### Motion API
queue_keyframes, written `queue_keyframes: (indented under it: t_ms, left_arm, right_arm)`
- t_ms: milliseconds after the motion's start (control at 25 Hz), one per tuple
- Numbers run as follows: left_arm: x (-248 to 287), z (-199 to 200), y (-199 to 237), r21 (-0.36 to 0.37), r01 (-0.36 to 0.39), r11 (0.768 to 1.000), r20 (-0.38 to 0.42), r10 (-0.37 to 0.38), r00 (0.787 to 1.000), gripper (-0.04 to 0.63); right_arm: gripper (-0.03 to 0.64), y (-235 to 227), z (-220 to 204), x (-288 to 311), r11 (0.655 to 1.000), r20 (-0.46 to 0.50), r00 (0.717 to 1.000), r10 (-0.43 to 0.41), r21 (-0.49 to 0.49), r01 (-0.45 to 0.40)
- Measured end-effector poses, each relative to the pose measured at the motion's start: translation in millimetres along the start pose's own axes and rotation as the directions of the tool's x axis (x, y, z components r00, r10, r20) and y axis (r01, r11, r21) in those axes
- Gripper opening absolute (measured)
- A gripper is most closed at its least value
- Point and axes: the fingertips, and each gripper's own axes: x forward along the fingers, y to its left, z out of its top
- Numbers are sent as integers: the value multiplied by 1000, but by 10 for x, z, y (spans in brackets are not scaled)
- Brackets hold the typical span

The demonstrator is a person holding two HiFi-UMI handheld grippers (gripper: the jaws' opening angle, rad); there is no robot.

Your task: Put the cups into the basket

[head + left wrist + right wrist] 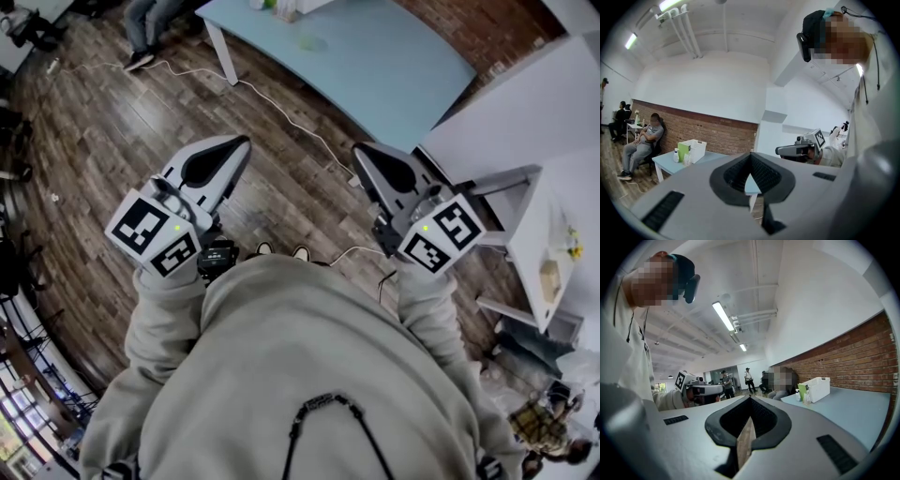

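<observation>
White lattice plastic basket upright on light blue worktop, near its far end, along red brick wall. Green box just beside basket. White bottle and small clear items next to box, too small to tell if cups. Left tool clenched, tips together, nothing between. Right tool clenched too, nothing between. Both level, well apart from worktop, over dark wood floor. White cable lies across floor. Seated person by worktop's end.
</observation>
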Motion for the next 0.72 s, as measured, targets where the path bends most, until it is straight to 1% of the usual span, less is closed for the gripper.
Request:
queue_keyframes:
  t_ms: [320, 520, 720]
  left_arm:
    - [162, -11, -62, 3, -16, 1000, -12, 16, 1000, -3]
    - [280, -18, 71, -5, -32, 999, -16, 32, 999, -3]
    - [326, -80, 241, -22, -32, 999, -16, 31, 999, -3]
  right_arm:
    - [11, -165, -48, -152, 1000, 0, 1000, 9, 13, -9]
    - [11, -332, -78, -40, 999, -12, 1000, 25, 27, -25]
    - [11, -432, -107, 121, 999, -22, 999, 29, 30, -29]
